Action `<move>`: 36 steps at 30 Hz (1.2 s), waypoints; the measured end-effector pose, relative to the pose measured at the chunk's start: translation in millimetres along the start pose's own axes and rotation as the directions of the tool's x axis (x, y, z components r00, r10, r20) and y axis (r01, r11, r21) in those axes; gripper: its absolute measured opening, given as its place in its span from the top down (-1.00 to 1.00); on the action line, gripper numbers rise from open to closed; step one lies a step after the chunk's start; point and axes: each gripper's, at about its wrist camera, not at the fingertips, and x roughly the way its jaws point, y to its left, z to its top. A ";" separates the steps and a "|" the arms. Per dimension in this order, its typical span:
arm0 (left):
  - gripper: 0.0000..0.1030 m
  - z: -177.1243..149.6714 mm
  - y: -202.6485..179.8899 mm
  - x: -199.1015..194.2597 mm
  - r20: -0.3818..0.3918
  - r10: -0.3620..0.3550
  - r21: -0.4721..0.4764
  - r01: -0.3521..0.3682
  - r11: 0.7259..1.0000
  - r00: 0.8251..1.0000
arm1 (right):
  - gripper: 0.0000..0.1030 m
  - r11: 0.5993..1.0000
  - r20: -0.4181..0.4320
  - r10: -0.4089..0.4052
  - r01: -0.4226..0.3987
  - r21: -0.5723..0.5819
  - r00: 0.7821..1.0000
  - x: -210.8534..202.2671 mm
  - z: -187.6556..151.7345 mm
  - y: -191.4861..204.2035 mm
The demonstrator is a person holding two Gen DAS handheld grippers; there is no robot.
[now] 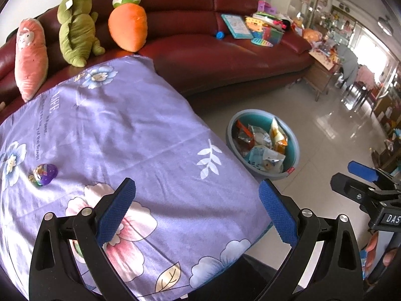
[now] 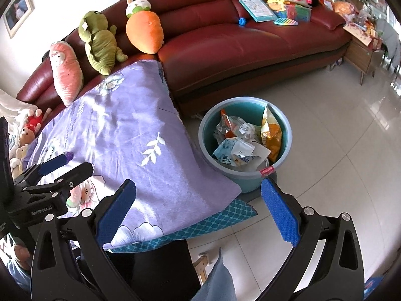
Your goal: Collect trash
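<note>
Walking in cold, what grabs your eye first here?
Probably the purple flowered cloth spread across the foreground, with a small shiny purple wrapper lying on it. Behind it, an orange carrot plush leans on the red sofa, and a blue basin of crumpled wrappers sits on the floor.

Open floor (image 2: 338, 150) around basin (image 2: 208, 128)

Right gripper (image 2: 198, 210) at bottom of frame, jaws wide apart, nothing between them. Left gripper (image 2: 64, 166) at lower left, over purple floral cloth (image 2: 130, 135); its jaw gap can't be judged. Blue basin (image 2: 284, 131) at centre right on tile floor (image 2: 338, 175), holding crumpled wrappers (image 2: 240, 143). Red sofa (image 2: 238, 47) across top, plush toys (image 2: 144, 28) upper left.
</note>
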 end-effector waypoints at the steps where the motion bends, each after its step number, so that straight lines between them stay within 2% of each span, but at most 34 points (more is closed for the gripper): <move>1: -0.92 -0.5 -1.2 0.3 -0.003 -0.002 0.004 0.002 1.000 1.000 | -0.87 1.000 -0.001 -0.001 0.001 0.002 1.000 -0.1 -0.3 0.2; 19: -0.92 -2.9 1.3 29.7 -0.017 0.093 0.005 -0.093 0.996 0.996 | -0.87 0.997 -0.043 -0.015 0.019 0.080 0.999 34.0 6.4 -17.0; 36: -0.92 1.1 11.8 44.6 -0.032 0.120 -0.008 -0.120 0.993 0.992 | -0.87 0.996 -0.089 -0.018 0.026 0.087 0.996 61.1 14.6 -17.3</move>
